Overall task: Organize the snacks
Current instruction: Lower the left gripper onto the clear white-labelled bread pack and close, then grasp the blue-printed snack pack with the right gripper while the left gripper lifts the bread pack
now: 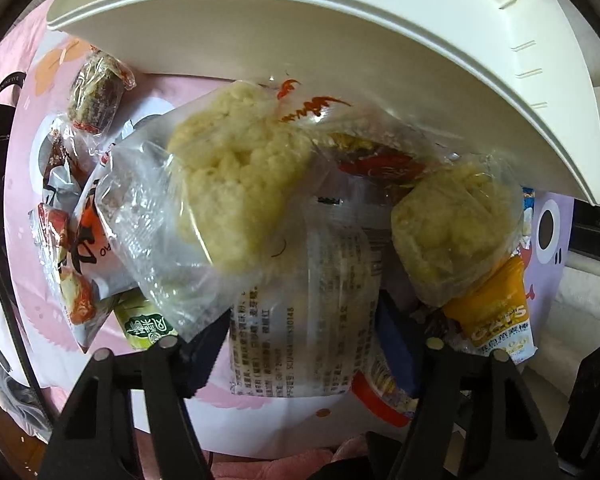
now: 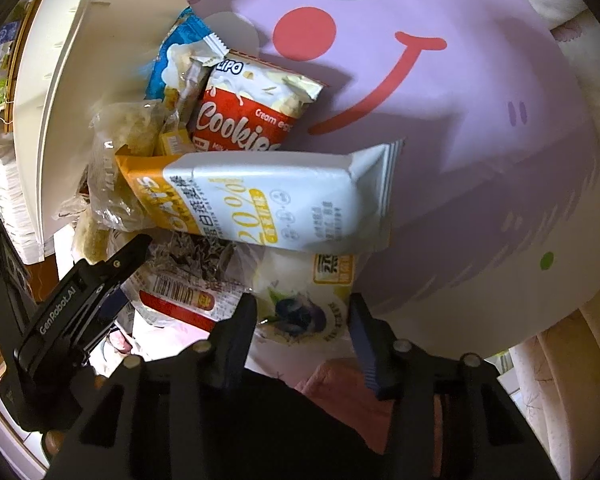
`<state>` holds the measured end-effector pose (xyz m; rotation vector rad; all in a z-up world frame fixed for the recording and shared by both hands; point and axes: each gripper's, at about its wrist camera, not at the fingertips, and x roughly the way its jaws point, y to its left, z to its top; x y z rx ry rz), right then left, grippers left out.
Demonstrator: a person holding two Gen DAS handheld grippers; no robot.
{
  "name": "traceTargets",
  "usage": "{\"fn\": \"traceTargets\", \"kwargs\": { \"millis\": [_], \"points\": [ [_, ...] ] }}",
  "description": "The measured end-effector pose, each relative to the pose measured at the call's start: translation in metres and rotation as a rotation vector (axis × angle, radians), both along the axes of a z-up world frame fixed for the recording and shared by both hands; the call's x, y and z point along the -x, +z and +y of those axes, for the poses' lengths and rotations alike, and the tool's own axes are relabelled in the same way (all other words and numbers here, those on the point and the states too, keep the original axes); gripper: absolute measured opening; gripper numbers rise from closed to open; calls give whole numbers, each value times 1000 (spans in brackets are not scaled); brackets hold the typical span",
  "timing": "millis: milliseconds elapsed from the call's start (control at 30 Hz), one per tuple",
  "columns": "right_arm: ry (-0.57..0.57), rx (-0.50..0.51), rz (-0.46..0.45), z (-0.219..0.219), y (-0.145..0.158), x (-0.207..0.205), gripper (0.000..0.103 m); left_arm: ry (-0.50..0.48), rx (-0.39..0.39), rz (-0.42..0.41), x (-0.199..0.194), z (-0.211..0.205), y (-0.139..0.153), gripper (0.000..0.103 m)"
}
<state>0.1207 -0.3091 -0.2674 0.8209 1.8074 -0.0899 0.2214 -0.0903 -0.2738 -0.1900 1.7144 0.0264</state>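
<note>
Your left gripper [image 1: 304,344] gapes over a clear printed packet [image 1: 320,280]; your right gripper [image 2: 302,320] stands spread around a pale blueberry pouch [image 2: 300,304], gripping nothing. Snacks lie heaped beside the white plastic bin [image 1: 420,60]. Pinch carelessly and the slick orange-and-white oat bar wrapper [image 2: 268,200] above could slide off.
</note>
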Motion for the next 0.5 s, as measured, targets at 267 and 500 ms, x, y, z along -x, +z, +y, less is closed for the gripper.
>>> {"fn": "traceTargets", "kwargs": {
  "millis": [267,500],
  "points": [
    [-43,32,-37,3,14,15,28,-16,-12,-1,12,9,19,59],
    [-76,84,-100,11,28,38,10,-40,6,-45,38,20,43,59]
  ]
}}
